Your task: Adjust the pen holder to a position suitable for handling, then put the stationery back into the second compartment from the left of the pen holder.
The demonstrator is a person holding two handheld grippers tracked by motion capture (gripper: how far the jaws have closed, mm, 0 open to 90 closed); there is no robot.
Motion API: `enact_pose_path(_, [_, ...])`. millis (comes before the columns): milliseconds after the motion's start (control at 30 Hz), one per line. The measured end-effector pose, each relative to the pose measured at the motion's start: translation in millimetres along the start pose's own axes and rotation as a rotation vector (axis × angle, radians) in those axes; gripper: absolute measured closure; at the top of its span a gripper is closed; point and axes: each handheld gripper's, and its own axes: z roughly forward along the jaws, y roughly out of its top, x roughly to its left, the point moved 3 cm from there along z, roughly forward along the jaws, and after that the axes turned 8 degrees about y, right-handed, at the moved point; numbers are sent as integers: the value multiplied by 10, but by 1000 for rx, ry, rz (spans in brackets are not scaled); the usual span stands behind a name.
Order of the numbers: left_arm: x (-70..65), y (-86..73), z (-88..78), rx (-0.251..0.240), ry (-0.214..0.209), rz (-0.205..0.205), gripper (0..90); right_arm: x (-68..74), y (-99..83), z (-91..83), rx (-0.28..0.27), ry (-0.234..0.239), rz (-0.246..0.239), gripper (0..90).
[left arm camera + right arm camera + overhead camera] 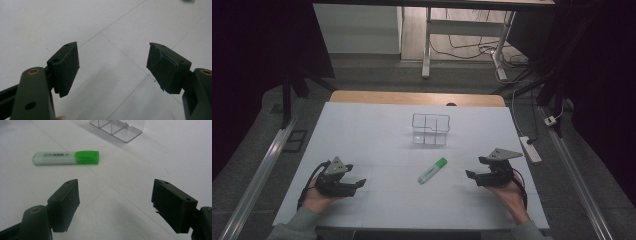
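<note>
Highlighter [432,170] lying flat on the table [362,130], between both grippers and near the clear organizer [430,129]. Right gripper [473,176] is spread, empty; it is best closed across the barrel's narrow width. Left gripper [358,184] is spread too.

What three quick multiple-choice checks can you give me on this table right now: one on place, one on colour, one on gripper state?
1. Where does the highlighter lie?
A. inside the clear organizer
B. on the table between the two grippers
C. in the left gripper

2. What colour is the highlighter's cap?
A. green
B. red
C. blue

3. How does the right gripper stand?
A. shut on the highlighter
B. shut on nothing
C. open

Answers: 1 B, it lies flat on the white table, nearer than the clear organizer. 2 A, the cap is bright green. 3 C, its jaws stand wide apart with nothing between them.
</note>
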Motion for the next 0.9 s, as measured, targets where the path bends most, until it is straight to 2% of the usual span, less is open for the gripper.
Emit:
enact_pose_path(433, [-3,5,2,1,1,3,258,-5,210,158,27,-3,8,282])
enact_pose_path(533, [-4,2,0,1,0,4,258,-22,255,203,26,-8,15,327])
enact_pose_path(633, [-8,2,-5,-1,0,4,258,-45,310,288,52,-26,23,403])
enact_pose_path(667, [-9,3,-5,-1,-1,4,258,-45,310,288,52,-26,23,403])
enact_pose_path(867, [-13,4,11,4,-1,9,257,-70,395,425,66,-2,14,546])
enact_pose_path(900, [-13,3,11,5,-1,11,257,-75,417,478,78,-2,12,601])
